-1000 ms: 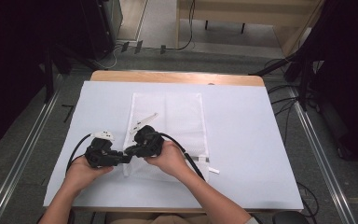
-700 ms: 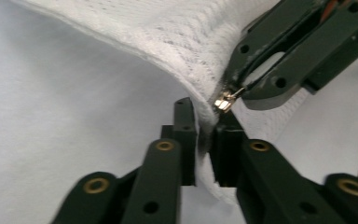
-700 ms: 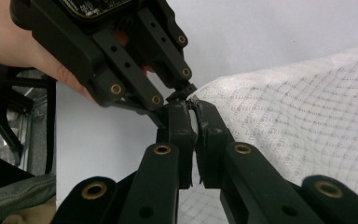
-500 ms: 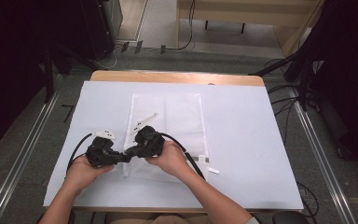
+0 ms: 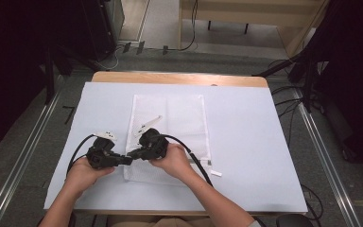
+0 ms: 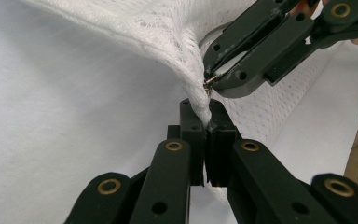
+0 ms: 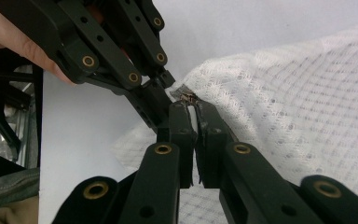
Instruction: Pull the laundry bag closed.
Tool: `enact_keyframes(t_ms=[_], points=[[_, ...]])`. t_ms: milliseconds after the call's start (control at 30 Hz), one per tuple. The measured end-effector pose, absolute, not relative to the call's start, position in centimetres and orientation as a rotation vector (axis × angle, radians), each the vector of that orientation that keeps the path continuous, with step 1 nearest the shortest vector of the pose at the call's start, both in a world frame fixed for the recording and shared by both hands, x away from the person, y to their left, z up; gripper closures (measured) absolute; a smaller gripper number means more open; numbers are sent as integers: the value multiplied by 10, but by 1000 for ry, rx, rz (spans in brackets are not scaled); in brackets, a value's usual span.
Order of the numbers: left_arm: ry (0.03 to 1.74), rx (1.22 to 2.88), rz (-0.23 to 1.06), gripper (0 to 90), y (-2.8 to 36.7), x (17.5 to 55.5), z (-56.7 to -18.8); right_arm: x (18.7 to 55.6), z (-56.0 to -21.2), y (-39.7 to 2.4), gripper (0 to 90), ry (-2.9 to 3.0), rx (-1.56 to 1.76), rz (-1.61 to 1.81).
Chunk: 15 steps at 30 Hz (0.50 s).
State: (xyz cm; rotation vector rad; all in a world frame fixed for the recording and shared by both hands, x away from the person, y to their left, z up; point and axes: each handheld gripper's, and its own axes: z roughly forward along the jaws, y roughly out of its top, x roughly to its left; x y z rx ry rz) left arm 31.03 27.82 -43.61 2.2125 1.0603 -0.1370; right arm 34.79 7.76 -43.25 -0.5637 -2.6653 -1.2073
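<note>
White mesh bag (image 6: 168, 28) sat pinched at its near-left corner: left gripper (image 6: 208, 122) had just clamped the fabric, right gripper (image 7: 190, 105) gripped what looked like the zipper pull (image 7: 185, 97) just beside. Best: hold left firm, draw right steadily along the zip line.

Mesh bag on a sheet-covered table, 2 grippers at its near left corner

The mesh bag (image 5: 170, 127) lies flat on the sheet (image 5: 255, 142) that covers the table (image 5: 179, 78), left of the middle, its long side running away from the person. The left gripper (image 5: 125, 161) sits just left of the bag's near left corner, the right gripper (image 5: 133, 153) on the bag just beside it, tips almost touching. A small tag (image 5: 216, 173) lies on the sheet off the bag's near right corner.
</note>
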Motion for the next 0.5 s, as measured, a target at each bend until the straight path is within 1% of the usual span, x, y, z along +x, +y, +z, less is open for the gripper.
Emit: enact_keyframes(t_ms=[67,233,367,500], points=[[1058,2216,-115,891,277,309,-435,347,-433,77,888,-2664,-567,-1208],[1051,2223,-119,892,277,308,-434,344,-432,75,888,-2679,-556,-1223],[1012,2253,-133,888,276,308,-436,343,-431,74,888,-2659,-534,-1201],[1007,2281,-107,877,272,309,-439,342,-430,76,888,-2695,-493,-1185]])
